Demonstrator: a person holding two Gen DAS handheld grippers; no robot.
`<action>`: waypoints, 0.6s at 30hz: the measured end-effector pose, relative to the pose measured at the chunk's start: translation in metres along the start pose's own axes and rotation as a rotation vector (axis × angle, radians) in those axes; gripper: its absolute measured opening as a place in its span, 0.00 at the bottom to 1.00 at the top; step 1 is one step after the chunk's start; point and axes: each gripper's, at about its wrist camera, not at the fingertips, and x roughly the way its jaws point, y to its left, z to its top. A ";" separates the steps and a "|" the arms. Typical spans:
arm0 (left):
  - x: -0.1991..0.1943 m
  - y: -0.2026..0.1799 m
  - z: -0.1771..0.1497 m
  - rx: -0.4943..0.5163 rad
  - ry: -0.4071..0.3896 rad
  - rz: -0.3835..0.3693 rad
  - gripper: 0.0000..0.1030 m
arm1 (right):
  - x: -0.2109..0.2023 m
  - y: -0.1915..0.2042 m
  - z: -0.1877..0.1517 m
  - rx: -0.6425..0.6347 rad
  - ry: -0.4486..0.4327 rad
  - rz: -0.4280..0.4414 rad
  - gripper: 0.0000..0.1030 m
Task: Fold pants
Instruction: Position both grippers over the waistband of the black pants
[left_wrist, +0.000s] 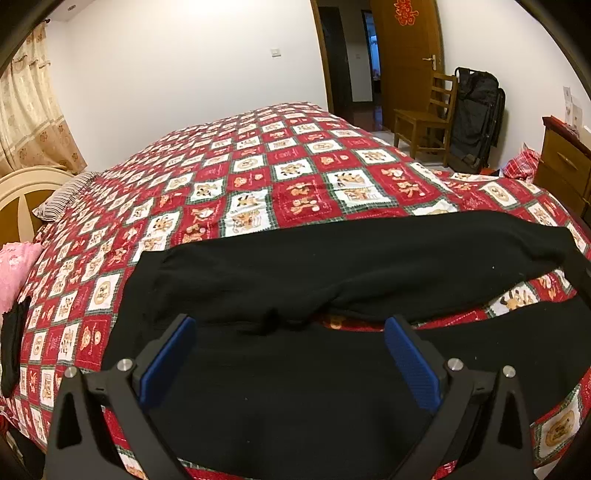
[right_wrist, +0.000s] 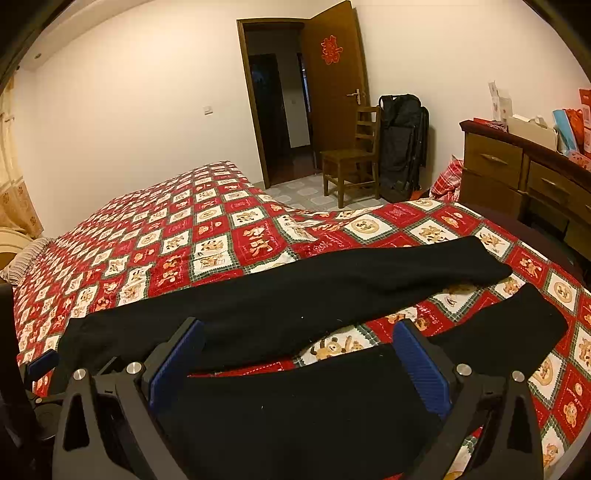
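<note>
Black pants (left_wrist: 332, 266) lie spread flat on the red patterned quilt (left_wrist: 258, 177), waist to the left, the two legs running right with a gap between them. My left gripper (left_wrist: 290, 325) is open, its blue pads (left_wrist: 168, 362) over the near leg close to the crotch. In the right wrist view the pants (right_wrist: 332, 288) show both legs; my right gripper (right_wrist: 299, 328) is open above the near leg (right_wrist: 295, 406), further toward the cuffs. Neither gripper holds cloth. The left gripper's tip (right_wrist: 42, 363) shows at the left edge.
A striped pillow (left_wrist: 62, 195) and a pink cushion (left_wrist: 14, 269) lie at the bed's left end. A wooden chair (right_wrist: 352, 155), a black bag (right_wrist: 402, 144) and a dresser (right_wrist: 524, 173) stand beyond the bed on the right. A small black item (left_wrist: 13, 347) lies on the left.
</note>
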 end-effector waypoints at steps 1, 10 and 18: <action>0.000 0.000 0.000 0.001 -0.001 -0.001 1.00 | 0.000 0.000 0.000 0.002 0.001 0.000 0.99; 0.001 -0.002 0.001 -0.004 0.008 -0.005 1.00 | 0.000 0.001 -0.001 0.001 0.004 0.002 0.99; 0.001 -0.003 0.000 -0.006 0.011 -0.006 1.00 | 0.000 0.002 -0.002 0.002 0.006 0.006 0.99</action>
